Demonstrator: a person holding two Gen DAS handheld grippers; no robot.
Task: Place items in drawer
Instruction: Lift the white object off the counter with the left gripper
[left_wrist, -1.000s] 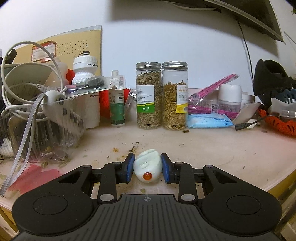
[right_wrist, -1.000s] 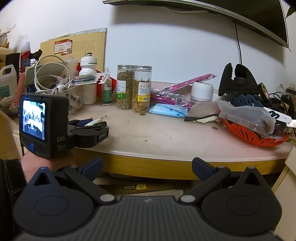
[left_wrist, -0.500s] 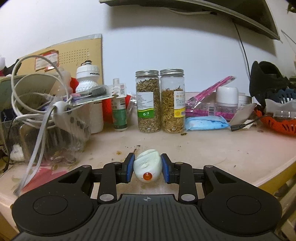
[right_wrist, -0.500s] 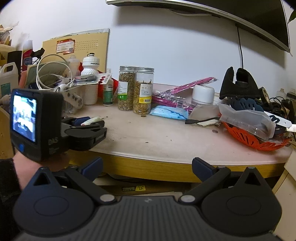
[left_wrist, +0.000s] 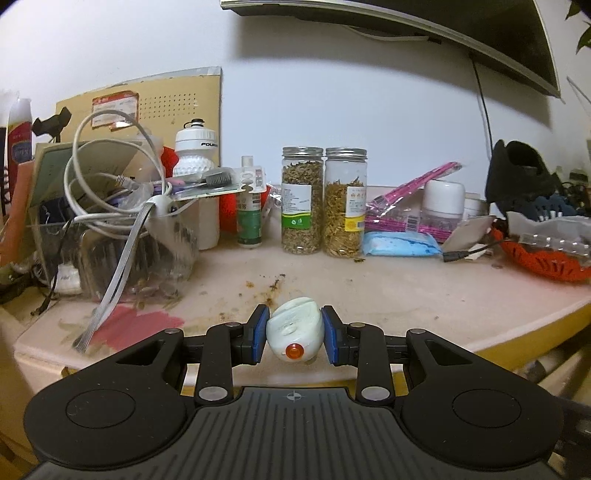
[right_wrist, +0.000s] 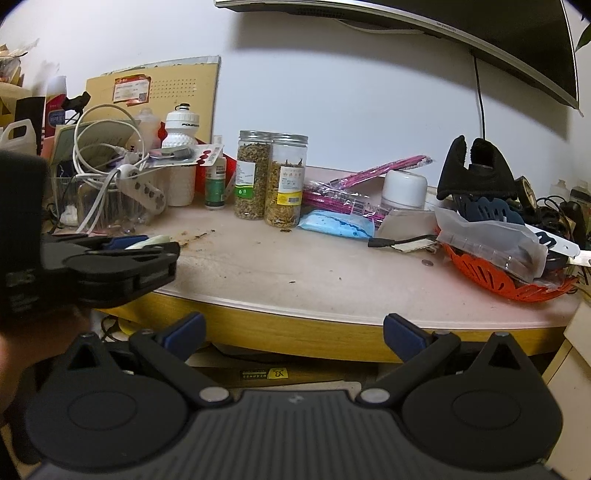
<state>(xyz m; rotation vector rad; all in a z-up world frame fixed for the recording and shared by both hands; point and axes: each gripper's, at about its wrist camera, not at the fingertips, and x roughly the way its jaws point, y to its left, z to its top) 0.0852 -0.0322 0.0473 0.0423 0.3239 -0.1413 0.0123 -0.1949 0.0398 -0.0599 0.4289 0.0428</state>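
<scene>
My left gripper (left_wrist: 294, 334) is shut on a small pale green-white device (left_wrist: 293, 329) with an orange button, held just above the front edge of the pink tabletop (left_wrist: 388, 291). In the right wrist view the left gripper (right_wrist: 147, 245) shows at the left, with the pale device (right_wrist: 147, 242) between its blue pads. My right gripper (right_wrist: 293, 334) is open and empty, in front of and below the table's yellow edge (right_wrist: 295, 325). No drawer is in view.
Two herb jars (left_wrist: 323, 201), a green bottle (left_wrist: 249, 210), a white sports bottle (left_wrist: 195, 155), a clear bin of cables (left_wrist: 122, 229), a blue pack (left_wrist: 400, 243), pink packets (left_wrist: 410, 206) and an orange basket (right_wrist: 498, 273) crowd the table's back and sides.
My left gripper has pulled back toward the table's front edge with the device in it. The right gripper stays open and has shifted only slightly.
</scene>
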